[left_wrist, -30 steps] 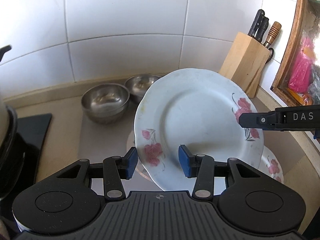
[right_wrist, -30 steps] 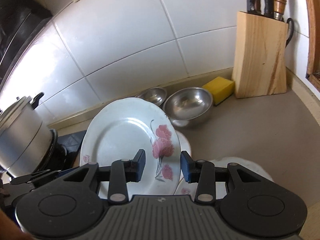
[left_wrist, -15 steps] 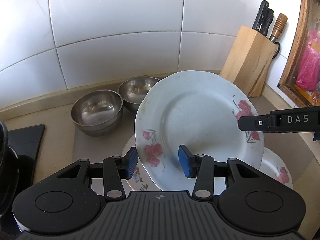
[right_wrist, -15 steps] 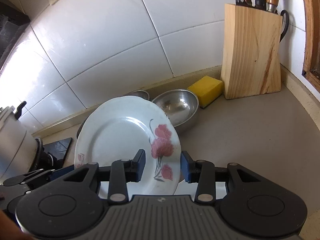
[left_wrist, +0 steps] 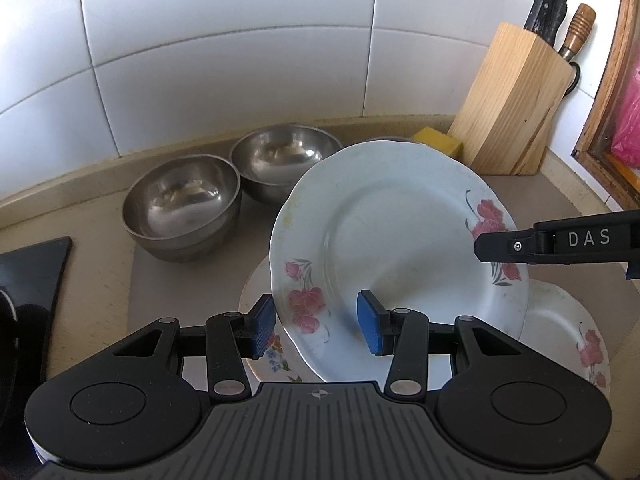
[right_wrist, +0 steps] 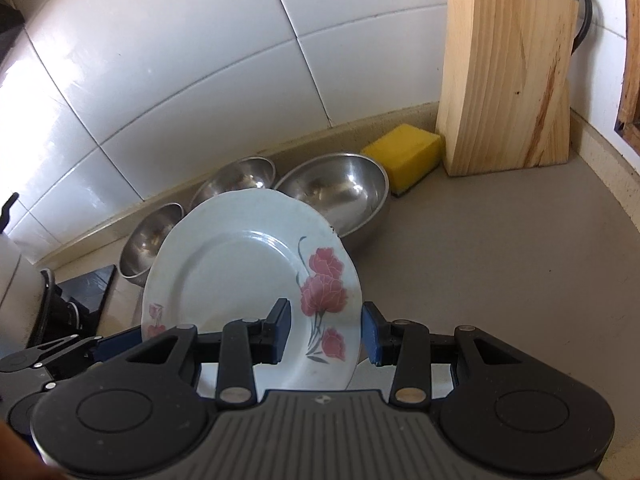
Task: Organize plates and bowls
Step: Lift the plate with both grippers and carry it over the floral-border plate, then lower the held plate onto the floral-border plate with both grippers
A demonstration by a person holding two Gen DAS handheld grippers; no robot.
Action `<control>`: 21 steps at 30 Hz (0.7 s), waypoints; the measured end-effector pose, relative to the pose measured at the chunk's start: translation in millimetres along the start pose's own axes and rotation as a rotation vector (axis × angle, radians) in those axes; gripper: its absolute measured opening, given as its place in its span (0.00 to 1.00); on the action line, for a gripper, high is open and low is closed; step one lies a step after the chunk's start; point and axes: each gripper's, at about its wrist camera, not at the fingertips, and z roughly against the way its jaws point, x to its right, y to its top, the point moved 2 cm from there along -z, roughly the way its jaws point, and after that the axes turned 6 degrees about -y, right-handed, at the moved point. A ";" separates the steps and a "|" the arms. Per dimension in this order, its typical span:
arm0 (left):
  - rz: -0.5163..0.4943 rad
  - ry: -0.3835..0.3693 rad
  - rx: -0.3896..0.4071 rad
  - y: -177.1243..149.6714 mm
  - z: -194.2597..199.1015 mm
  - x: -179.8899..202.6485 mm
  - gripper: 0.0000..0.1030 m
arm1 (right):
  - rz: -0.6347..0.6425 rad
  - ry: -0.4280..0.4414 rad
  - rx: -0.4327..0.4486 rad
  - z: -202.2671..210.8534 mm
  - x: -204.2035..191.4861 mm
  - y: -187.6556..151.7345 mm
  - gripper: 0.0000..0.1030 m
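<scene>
A white plate with pink flowers (left_wrist: 384, 240) is tilted up above the counter, seen also in the right wrist view (right_wrist: 240, 272). My left gripper (left_wrist: 316, 326) straddles its near left rim with the jaws apart, not pinching. My right gripper (right_wrist: 325, 334) straddles its right rim, jaws apart; whether they grip is unclear. Its finger (left_wrist: 532, 242) shows in the left wrist view. Two more flowered plates lie flat beneath: one on the left (left_wrist: 276, 354), one on the right (left_wrist: 568, 336). Three steel bowls (right_wrist: 340, 196) (right_wrist: 236, 178) (right_wrist: 150, 238) stand along the wall.
A wooden knife block (right_wrist: 508, 64) stands in the right corner with a yellow sponge (right_wrist: 404, 154) beside it. A black stove top (left_wrist: 28, 264) and a pot (right_wrist: 8, 264) are at the left. White tiled wall runs behind. A wooden frame (left_wrist: 608, 100) is on the right.
Both grippers and the tilted plate have shifted toward the right and closer to the knife block and bowls. The jaws keep the same gap.
</scene>
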 end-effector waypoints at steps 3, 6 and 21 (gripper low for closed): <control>0.001 0.001 -0.012 -1.0 -5.6 -1.9 0.44 | 0.000 -0.006 -0.014 -7.6 0.4 -0.9 0.21; 0.004 0.001 -0.026 -2.3 -12.5 -3.8 0.44 | 0.003 -0.010 -0.028 -13.3 0.8 -2.0 0.21; 0.011 0.013 -0.057 -4.1 -31.4 -7.8 0.45 | 0.022 -0.032 -0.055 -33.7 -0.9 -2.4 0.21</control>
